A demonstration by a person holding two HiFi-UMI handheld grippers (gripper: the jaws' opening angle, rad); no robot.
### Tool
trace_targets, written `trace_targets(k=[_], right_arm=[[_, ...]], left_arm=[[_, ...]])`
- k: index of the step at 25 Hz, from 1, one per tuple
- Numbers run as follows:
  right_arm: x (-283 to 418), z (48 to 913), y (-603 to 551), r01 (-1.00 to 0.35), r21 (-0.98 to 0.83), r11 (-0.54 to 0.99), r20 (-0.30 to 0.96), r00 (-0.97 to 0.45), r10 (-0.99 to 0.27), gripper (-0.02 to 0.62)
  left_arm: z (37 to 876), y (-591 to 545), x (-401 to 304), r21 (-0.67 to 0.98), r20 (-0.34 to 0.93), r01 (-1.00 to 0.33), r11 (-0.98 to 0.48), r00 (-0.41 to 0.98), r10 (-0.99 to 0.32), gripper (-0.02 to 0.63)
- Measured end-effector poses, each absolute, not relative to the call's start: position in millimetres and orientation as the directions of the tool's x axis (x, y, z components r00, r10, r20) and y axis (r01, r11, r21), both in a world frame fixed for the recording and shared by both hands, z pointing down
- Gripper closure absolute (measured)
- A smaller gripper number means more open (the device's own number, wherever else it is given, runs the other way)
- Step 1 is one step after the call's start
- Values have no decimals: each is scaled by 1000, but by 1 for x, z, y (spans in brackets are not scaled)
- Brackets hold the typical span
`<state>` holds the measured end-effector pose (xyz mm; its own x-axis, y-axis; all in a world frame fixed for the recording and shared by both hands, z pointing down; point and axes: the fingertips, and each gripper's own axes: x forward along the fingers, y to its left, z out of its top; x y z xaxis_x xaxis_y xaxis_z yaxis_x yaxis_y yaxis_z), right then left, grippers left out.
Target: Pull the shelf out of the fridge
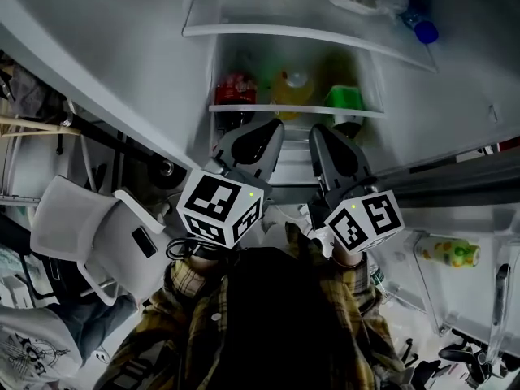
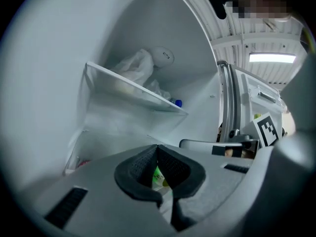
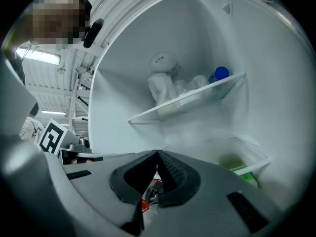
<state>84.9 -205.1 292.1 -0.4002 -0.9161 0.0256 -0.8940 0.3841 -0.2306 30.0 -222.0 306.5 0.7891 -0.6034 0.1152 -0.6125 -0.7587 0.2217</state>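
L claw (image 2: pixel 158 148) & R claw (image 3: pixel 157 153) are held shut, empty. Loaded shelf (image 1: pixel 244 108) could be tipped, bottles (image 1: pixel 294 86) spilled, if yanked.

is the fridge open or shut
Open: the fridge shows its inside, with the top shelf and a yellow bottle in plain view.

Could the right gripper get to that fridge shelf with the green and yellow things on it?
Probably yes. The fridge stands open and the right gripper points toward the front edge of the shelf, with nothing between. Its fingers are shut, so they would need to open to grip it.
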Motion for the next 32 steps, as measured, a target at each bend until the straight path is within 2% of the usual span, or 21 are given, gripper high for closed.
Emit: trace_targets(k=[15, 28, 32], right_arm=[[111, 296, -218, -869, -267, 416, 49, -443, -895, 577], [109, 312, -229, -836, -309, 453, 68, -494, -867, 572], [108, 317, -232, -824, -333, 458, 92, -511, -854, 559]], left_arm=[[308, -232, 54, 266, 113, -652, -710, 752, -649, 601], [313, -241, 47, 303, 116, -693, -654, 708, -697, 595], [316, -243, 50, 319, 122, -683, -657, 717, -686, 521]])
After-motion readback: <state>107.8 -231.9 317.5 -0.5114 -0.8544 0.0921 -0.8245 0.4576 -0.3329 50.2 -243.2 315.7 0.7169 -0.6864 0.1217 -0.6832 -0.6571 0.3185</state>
